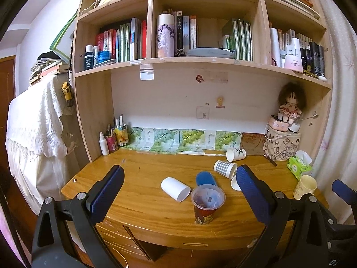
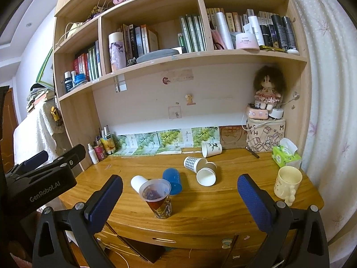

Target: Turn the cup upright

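Note:
Several cups lie on their sides on the wooden desk (image 1: 142, 201): a white cup (image 1: 175, 188), a blue cup (image 1: 205, 178), a checked cup (image 1: 225, 168), a plain paper cup (image 2: 206, 174) and a white cup with a plant print (image 1: 235, 154). A clear cup with a red patterned base (image 1: 207, 202) stands upright near the front edge; it also shows in the right wrist view (image 2: 158, 197). A cream mug (image 2: 287, 182) stands upright at the right. My left gripper (image 1: 179, 192) is open and empty, held before the desk. My right gripper (image 2: 179, 197) is open and empty too.
A bookshelf rises behind the desk. A patterned box with a doll (image 1: 290, 105) on top and a green tissue pack (image 1: 299, 166) stand at the back right. Bottles and pens (image 1: 112, 137) stand at the back left. Drawers (image 2: 160, 239) sit under the desk.

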`<state>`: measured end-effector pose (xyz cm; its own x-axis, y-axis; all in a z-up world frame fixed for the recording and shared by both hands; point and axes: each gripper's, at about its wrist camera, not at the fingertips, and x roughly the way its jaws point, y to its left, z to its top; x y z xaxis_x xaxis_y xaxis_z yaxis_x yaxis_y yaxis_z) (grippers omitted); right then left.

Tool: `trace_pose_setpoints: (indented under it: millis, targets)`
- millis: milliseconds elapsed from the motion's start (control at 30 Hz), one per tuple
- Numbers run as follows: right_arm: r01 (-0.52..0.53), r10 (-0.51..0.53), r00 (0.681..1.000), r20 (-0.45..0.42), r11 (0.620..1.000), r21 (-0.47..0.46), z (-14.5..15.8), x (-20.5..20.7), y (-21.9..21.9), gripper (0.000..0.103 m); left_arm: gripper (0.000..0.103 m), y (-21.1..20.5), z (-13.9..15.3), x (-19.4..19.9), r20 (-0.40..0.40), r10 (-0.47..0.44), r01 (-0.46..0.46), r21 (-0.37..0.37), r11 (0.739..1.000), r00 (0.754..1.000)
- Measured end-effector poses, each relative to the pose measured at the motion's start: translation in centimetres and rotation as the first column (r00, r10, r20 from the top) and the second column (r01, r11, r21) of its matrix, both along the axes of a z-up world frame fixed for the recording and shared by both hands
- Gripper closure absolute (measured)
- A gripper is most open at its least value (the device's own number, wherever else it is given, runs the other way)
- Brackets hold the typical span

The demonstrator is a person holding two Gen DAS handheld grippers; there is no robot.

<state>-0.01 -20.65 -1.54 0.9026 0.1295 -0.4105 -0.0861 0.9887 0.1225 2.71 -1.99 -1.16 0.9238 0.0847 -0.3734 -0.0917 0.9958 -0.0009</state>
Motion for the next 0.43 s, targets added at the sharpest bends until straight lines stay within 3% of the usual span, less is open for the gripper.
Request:
trace_pose_setpoints:
  millis: [433]
  targets:
    - [-0.003,0.003,1.000,-0.017,1.000,0.011,-0.51,0.33,-0.17,0.000,0.002,-0.04,-0.16,0.09,-0.002,0.003,-0.003,0.006,1.000,1.000]
